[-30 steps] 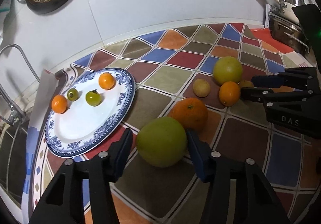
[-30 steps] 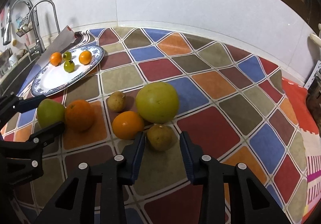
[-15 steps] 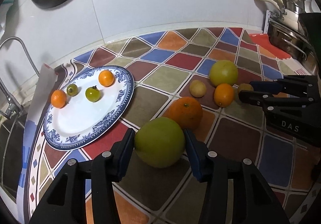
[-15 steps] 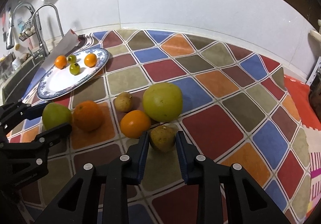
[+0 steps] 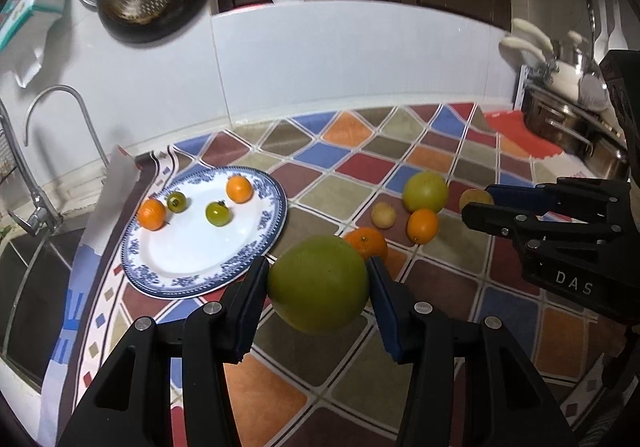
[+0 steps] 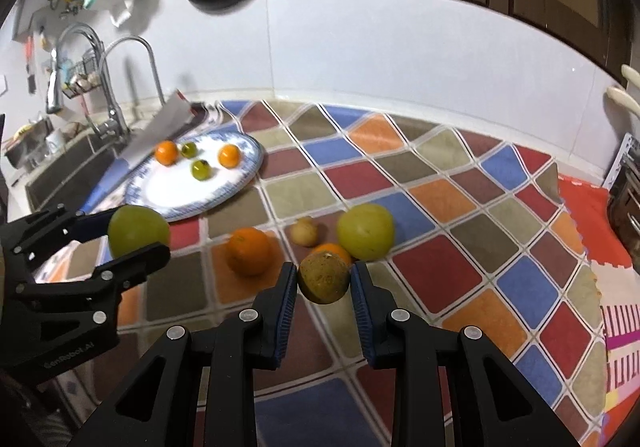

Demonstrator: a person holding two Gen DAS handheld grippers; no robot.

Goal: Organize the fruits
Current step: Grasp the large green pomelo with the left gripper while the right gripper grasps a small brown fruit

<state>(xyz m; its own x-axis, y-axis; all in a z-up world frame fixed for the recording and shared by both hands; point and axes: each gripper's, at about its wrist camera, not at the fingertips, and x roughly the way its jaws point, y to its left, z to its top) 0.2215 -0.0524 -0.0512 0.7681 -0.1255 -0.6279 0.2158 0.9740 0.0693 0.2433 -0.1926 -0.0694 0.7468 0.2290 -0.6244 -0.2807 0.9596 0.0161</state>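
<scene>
1. Your left gripper is clamped on the big green fruit, both pads pressed to its sides, held clear above the patchwork cloth.
2. Your right gripper is squeezed tight on the small brownish fruit, which looks lifted too, though that is hard to judge here.
3. On the cloth: an orange, a small tan fruit, a yellow-green fruit and a smaller orange.
4. The blue-rimmed plate carries two small oranges and two green tomatoes.
</scene>
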